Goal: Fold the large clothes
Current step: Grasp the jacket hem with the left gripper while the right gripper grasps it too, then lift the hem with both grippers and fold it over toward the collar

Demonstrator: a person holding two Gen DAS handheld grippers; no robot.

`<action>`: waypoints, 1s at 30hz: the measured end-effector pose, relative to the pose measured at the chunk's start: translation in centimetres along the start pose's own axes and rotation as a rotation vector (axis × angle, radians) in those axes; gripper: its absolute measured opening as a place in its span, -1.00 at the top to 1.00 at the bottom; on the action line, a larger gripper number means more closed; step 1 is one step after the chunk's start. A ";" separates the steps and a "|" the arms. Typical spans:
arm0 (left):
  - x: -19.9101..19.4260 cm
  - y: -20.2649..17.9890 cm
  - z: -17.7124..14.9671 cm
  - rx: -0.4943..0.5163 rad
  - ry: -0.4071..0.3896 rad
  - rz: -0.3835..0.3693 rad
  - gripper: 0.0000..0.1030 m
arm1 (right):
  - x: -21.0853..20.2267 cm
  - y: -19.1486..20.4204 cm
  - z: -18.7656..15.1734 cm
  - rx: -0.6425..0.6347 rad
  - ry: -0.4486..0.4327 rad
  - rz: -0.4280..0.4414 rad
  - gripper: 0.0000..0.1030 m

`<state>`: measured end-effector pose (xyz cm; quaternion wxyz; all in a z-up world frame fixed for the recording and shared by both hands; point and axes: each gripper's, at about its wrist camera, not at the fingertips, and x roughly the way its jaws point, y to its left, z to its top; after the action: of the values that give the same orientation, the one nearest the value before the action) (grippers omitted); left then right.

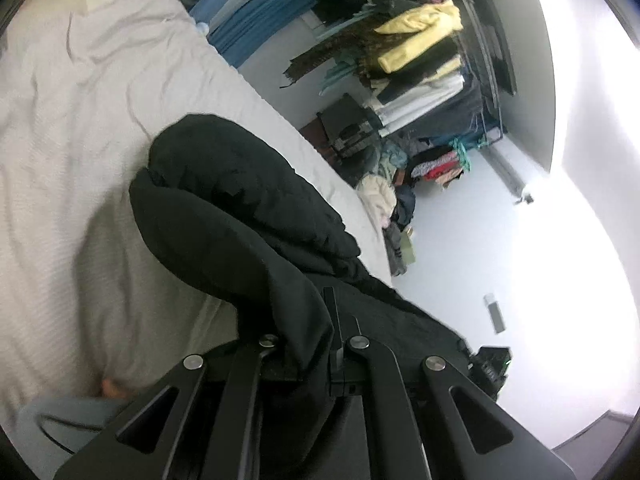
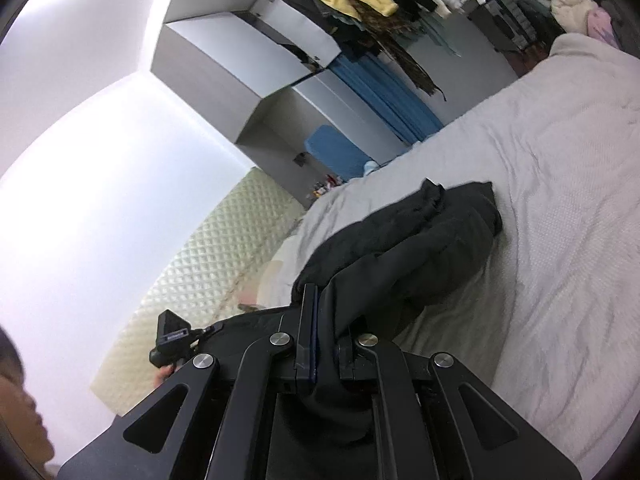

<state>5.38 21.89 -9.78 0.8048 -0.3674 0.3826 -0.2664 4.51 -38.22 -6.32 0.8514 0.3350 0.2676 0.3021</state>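
Note:
A large black garment (image 1: 240,208) hangs doubled over above the bed, its far end resting on the white bedspread (image 1: 80,140). My left gripper (image 1: 316,320) is shut on one bunched edge of it; the cloth covers the left finger. In the right wrist view the same black garment (image 2: 420,248) stretches from the jaws down onto the bedspread (image 2: 560,200). My right gripper (image 2: 326,312) is shut on its near edge. The other gripper (image 2: 172,340) shows at the left of the right wrist view.
A clothes rack with yellow, white and dark garments (image 1: 420,52) stands beyond the bed, with a heap of clothes (image 1: 384,196) on the floor. A blue curtain (image 2: 384,96), a blue chair (image 2: 336,152) and a quilted headboard (image 2: 208,264) lie past the bed. The person's face (image 2: 20,412) is at the lower left.

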 end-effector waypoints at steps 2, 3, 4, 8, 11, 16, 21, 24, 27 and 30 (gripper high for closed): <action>-2.1 -0.6 -1.2 0.010 0.007 0.014 0.95 | -1.2 1.1 -0.3 -0.007 0.000 0.009 0.92; -3.0 -0.9 -1.7 0.008 0.007 0.021 0.95 | -1.7 1.7 -0.5 -0.016 0.003 0.009 0.92; -3.5 -1.2 -2.0 0.005 0.006 0.030 0.95 | -2.4 2.0 -0.9 -0.021 0.005 0.003 0.92; -6.8 -1.9 -4.0 -0.014 0.011 0.052 0.95 | -4.2 3.2 -1.8 -0.013 0.023 -0.002 0.92; -7.4 -2.7 -4.4 -0.028 0.009 0.056 0.94 | -4.7 4.0 -2.0 -0.029 0.040 -0.009 0.91; -5.2 -2.9 -1.6 -0.058 0.003 0.070 0.93 | -2.8 2.7 0.0 0.013 0.043 -0.027 0.87; -0.9 -2.0 3.4 -0.064 0.010 0.187 0.90 | 1.1 -0.8 3.6 0.109 0.049 -0.049 0.86; 1.3 -0.8 6.1 -0.097 0.031 0.232 0.87 | 4.1 -4.1 6.2 0.208 0.052 -0.063 0.85; 3.3 0.6 8.7 -0.149 0.040 0.247 0.86 | 6.1 -6.5 8.1 0.280 0.036 -0.084 0.85; 4.5 1.2 10.3 -0.195 0.041 0.252 0.85 | 8.0 -8.3 9.6 0.330 0.031 -0.106 0.84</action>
<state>16.47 23.39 -8.19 0.7844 -0.3872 0.4661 -0.1326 18.98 -41.53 -8.36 0.7953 0.4510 0.3440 0.2137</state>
